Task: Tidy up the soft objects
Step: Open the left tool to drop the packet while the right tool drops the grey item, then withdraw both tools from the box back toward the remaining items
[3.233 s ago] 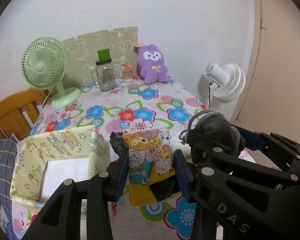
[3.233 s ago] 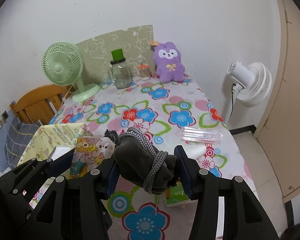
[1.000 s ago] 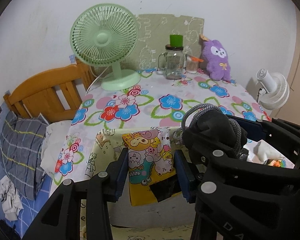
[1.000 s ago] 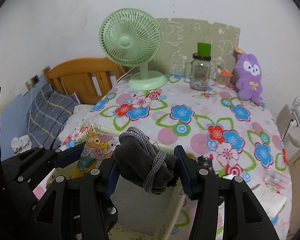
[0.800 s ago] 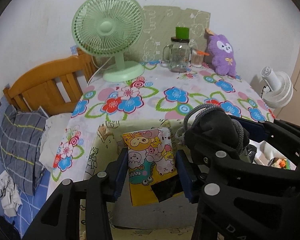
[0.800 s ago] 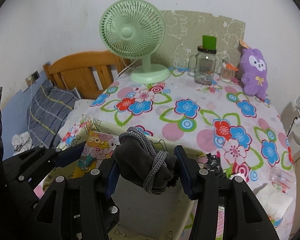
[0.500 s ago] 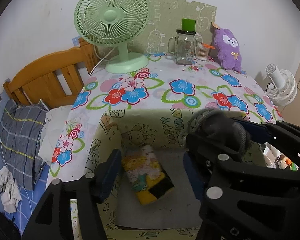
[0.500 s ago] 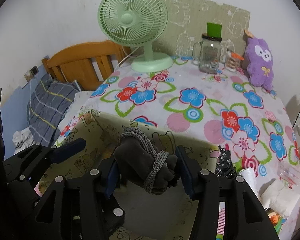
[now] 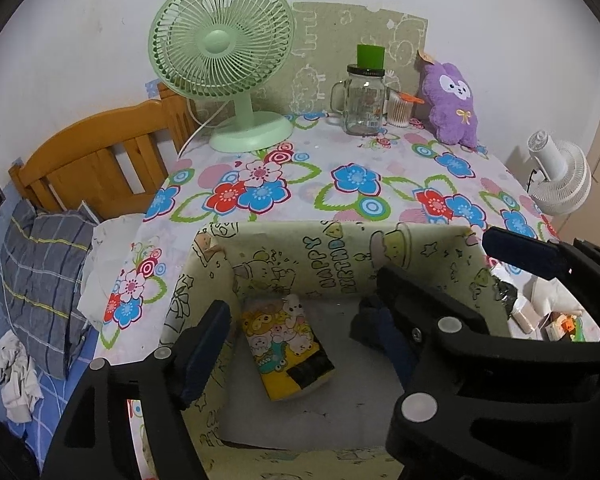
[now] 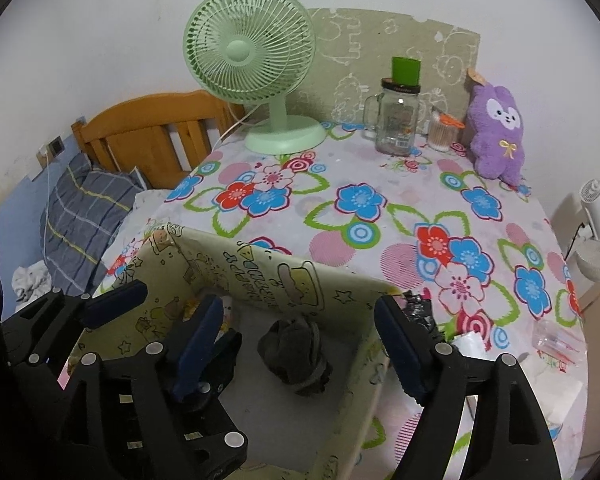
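Note:
A yellow cartoon-print box [image 9: 332,256] stands open at the table's near left; it also shows in the right wrist view [image 10: 260,268]. A yellow cartoon-print soft pack [image 9: 286,346] lies on the box floor. A dark grey knit bundle [image 10: 296,354] lies beside it; in the left wrist view [image 9: 366,326] it is partly hidden by the right gripper's finger. My left gripper [image 9: 300,340] is open above the pack. My right gripper [image 10: 300,344] is open above the bundle. A purple plush bunny [image 9: 454,104] sits at the back of the table, also in the right wrist view [image 10: 498,134].
A green desk fan [image 9: 224,56], a glass jar [image 9: 364,100] and a small cup [image 9: 400,110] stand at the back. Wrappers and small packets [image 9: 548,316] lie right of the box. A white fan [image 9: 560,178] stands off the table's right. A wooden bed frame [image 10: 148,136] is at left.
Both grippers moved over the box, opened and let go. The cartoon pack and the grey bundle dropped onto the box floor.

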`<state>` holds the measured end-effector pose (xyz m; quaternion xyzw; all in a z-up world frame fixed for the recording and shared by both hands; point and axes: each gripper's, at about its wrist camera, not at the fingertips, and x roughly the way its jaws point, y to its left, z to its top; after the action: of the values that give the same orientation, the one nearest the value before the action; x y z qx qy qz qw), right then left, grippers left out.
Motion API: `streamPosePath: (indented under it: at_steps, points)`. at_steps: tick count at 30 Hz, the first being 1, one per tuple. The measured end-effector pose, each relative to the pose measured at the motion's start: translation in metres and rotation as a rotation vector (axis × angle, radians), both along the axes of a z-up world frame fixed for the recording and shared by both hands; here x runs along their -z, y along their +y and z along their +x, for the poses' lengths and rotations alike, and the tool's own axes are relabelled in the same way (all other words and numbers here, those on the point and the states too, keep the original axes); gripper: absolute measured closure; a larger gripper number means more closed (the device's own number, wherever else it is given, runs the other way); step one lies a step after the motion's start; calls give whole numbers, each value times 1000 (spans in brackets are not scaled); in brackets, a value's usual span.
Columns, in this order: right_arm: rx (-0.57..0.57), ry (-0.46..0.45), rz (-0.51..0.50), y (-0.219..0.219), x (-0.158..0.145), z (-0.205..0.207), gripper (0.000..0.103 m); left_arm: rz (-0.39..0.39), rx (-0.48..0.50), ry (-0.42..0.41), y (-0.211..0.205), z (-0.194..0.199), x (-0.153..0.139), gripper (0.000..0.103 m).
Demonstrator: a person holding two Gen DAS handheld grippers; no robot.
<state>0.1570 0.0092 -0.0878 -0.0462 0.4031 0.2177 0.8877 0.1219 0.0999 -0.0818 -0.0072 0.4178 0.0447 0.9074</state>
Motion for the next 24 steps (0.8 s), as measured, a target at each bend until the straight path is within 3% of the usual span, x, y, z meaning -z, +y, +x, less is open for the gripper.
streamPosePath:
  at_steps: [24]
  points:
    - [83, -110, 67, -67, -40, -40, 12, 5, 50, -114, -60, -33, -41, 16]
